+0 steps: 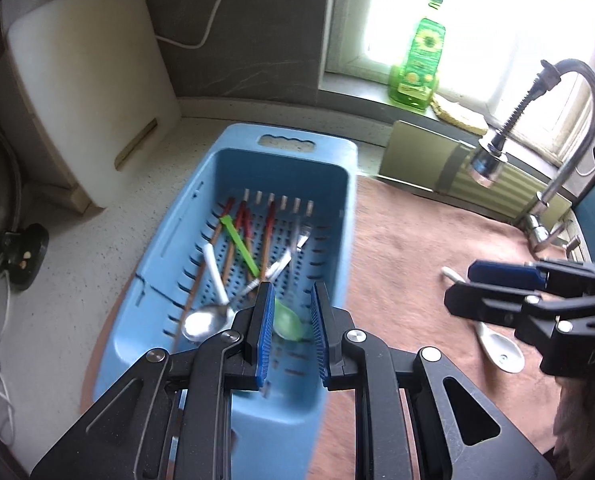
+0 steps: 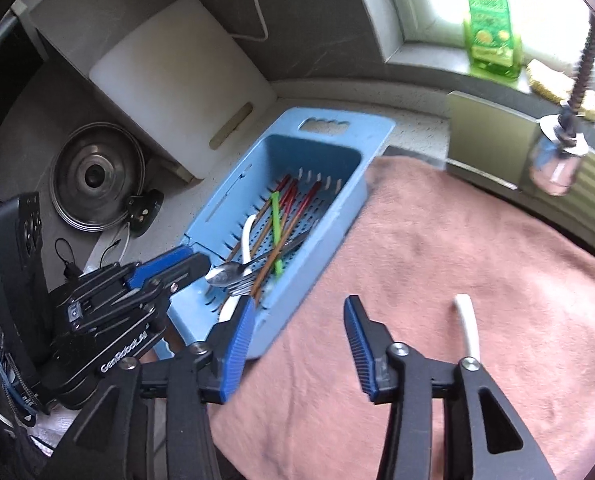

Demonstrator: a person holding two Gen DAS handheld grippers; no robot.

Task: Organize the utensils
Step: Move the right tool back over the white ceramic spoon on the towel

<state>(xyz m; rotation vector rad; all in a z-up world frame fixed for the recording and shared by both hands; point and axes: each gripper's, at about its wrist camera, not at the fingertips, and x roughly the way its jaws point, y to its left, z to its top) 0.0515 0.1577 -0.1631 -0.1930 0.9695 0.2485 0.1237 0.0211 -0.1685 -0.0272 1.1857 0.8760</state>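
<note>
A blue slotted basket (image 1: 325,168) (image 2: 377,136) holds chopsticks (image 1: 267,236), a green spoon (image 1: 287,320), a metal spoon (image 1: 207,322) (image 2: 223,274), a fork (image 1: 303,234) and white-handled utensils. My left gripper (image 1: 293,308) hovers open and empty over the basket's near end, above the green spoon. A white ceramic spoon (image 1: 499,346) (image 2: 469,326) lies on the pink towel (image 1: 409,280) (image 2: 437,272). My right gripper (image 2: 299,322) is open and empty over the towel, left of that spoon. It also shows in the left wrist view (image 1: 493,288).
A white cutting board (image 1: 85,92) leans at the back left. A pot lid (image 2: 95,186) and cables lie left. A green soap bottle (image 1: 421,56) stands on the sill. A faucet (image 1: 493,152) hangs over the ribbed sink cover (image 1: 493,188) at right.
</note>
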